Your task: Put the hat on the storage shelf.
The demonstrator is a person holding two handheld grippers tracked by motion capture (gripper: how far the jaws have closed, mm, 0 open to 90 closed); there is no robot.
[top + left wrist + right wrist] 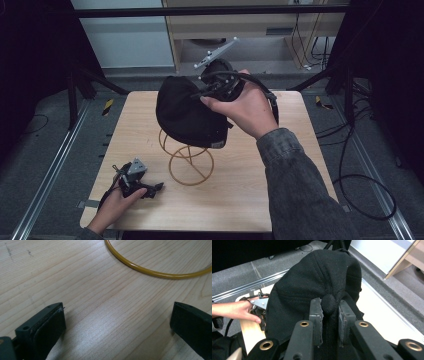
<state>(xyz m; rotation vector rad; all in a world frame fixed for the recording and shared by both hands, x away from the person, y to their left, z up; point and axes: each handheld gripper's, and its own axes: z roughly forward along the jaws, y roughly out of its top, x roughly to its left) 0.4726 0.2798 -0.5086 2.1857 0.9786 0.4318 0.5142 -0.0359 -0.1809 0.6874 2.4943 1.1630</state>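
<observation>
Right gripper [329, 322] is clamped on the crown of the black fabric cap [187, 112], pinching the fabric and its small top button [328, 303] between the jaws, above the pale wooden surface [250, 190]. Under the cap stands the yellow wire stand of looped rings [190, 165], its foot on the surface. Left gripper [117, 322] rests low near the stand's base ring, jaws wide apart and empty.

A pale wooden table [280, 200] is seen on grey floor [45, 150]; a cabinet [250, 25], possibly shelving, is set behind.
</observation>
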